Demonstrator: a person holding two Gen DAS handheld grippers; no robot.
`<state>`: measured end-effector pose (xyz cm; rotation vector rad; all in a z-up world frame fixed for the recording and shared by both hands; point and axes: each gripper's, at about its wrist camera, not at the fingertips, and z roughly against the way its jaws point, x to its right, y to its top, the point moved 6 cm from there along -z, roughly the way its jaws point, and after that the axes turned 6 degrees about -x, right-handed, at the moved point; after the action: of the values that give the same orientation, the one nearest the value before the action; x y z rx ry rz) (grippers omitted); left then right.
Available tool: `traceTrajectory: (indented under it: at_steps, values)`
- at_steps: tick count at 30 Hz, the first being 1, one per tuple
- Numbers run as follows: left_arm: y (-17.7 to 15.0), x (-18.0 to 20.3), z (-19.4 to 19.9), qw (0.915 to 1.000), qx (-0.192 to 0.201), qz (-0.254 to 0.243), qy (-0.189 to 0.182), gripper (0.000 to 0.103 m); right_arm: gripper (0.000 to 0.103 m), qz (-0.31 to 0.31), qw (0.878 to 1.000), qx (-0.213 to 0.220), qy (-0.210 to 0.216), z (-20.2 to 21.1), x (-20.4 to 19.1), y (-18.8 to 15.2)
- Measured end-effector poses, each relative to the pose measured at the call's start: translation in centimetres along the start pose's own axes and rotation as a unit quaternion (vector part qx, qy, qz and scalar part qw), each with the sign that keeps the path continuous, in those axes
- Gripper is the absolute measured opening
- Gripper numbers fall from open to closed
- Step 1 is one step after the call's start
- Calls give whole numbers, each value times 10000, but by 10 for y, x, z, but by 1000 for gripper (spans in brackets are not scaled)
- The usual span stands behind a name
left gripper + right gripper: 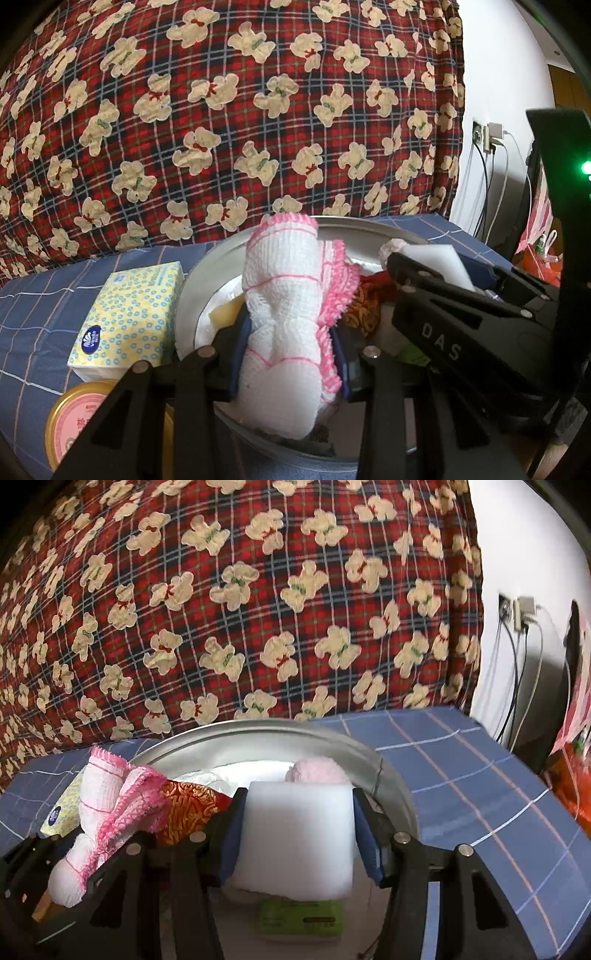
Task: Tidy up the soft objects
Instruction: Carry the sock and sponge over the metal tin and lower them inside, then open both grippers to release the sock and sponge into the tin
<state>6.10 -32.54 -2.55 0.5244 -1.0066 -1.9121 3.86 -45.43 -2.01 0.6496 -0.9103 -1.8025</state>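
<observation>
My left tool [284, 354] gripped the white dishcloth [291, 295], my right tool [295, 834] the white sponge [295, 838], both above the metal basin's [391, 775] rim; open bed [480, 775] lay right.

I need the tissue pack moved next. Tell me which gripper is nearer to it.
Left. The left gripper, shut on the cloth, sits just right of the tissue pack. The right gripper, shut on the sponge, is farther right, beyond the left one.

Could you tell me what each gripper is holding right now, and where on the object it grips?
The left gripper pinches the white, pink-edged cloth near its lower middle. The right gripper clamps the white foam block by its two side faces.
</observation>
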Motion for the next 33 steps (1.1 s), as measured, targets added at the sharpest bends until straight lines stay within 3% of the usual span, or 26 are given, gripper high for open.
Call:
traceTrajectory:
  at_steps: [7,9,10,12,14,16,23,29,33]
  values:
    - [-2,0,-4,10000,-60,28,10,37,59,-144,9995,-183,235,-8,0,-2]
    - [-2,0,-4,10000,-71,36,5,41,64,-239,9985,-245,439,-10,0,-4]
    - [-2,0,-4,10000,-73,27,21,45,72,-310,9976,-296,543,-12,0,-6]
    - [-2,0,-5,10000,-96,-1,14,59,75,-253,9978,-188,579,-8,-2,-6]
    - [-4,1,-4,9999,-96,-47,7,94,79,-168,9978,-106,630,-5,-5,-5]
    - [-4,4,1,9999,28,-128,49,103,81,-127,9975,6,694,1,-7,-5]
    - [-4,13,24,9974,511,-503,115,103,84,-169,9961,616,606,26,-2,-1]
    - [-6,2,33,9982,555,-220,38,103,90,-355,9938,939,484,41,9,0]
    - [-4,-4,38,9970,722,-159,235,103,90,-421,9924,1089,390,50,13,-2]
